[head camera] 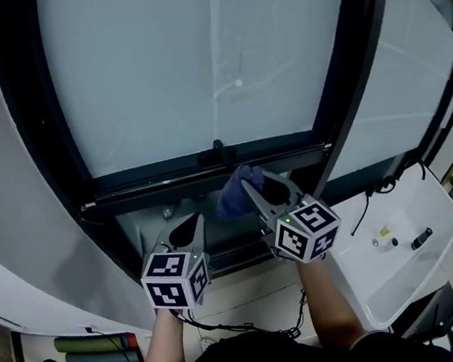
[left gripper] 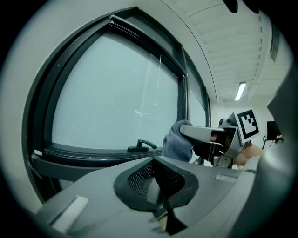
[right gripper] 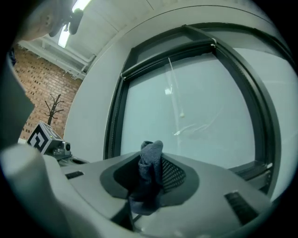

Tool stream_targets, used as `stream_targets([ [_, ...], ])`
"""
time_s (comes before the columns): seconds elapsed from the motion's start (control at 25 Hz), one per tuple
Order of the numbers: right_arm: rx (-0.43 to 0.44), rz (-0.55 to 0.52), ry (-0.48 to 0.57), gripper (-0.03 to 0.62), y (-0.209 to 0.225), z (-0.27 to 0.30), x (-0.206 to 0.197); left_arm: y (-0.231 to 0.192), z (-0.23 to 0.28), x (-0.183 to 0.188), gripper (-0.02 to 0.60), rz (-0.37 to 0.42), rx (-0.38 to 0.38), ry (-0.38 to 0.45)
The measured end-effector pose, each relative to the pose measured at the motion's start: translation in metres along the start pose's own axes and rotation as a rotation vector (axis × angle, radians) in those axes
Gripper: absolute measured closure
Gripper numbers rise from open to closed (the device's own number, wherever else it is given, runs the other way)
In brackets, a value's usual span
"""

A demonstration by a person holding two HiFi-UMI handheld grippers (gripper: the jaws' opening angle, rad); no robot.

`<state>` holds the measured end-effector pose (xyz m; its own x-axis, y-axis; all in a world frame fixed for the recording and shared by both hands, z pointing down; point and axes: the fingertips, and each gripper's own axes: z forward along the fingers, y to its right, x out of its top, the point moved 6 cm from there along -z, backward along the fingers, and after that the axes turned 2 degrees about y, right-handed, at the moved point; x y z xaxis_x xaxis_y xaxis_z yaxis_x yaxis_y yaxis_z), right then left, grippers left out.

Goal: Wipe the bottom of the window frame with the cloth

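"What was the left claw [head camera: 185,230] doing?"

"Closed on nothing, just below the window frame [head camera: 170,185]."

"And the cloth [head camera: 230,200]?"

"Bunched in the right claw [head camera: 252,189], which was clamped on it at the frame's bottom rail; I judged it soft, light and floppy; 1 pinch across the folds looked the right hold."

Dark window frame [head camera: 153,179] bottom rail, black handle [head camera: 220,152] on it
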<state>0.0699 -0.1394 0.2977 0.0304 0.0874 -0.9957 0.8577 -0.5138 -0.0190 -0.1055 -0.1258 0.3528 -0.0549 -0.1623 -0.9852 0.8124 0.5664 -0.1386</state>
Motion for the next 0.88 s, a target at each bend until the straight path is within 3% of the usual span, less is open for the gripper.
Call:
stream_targets([
  [0.4,-0.034,0.056,-0.03,0.476,0.045,-0.066,-0.016,0.076,0.024,-0.007,0.575,0.02,-0.039,-0.029],
  [0.88,0.0,0.08,-0.021,0.476,0.044,-0.077,-0.02,0.087,0.016,-0.012,0.575,0.03,-0.011,-0.043],
])
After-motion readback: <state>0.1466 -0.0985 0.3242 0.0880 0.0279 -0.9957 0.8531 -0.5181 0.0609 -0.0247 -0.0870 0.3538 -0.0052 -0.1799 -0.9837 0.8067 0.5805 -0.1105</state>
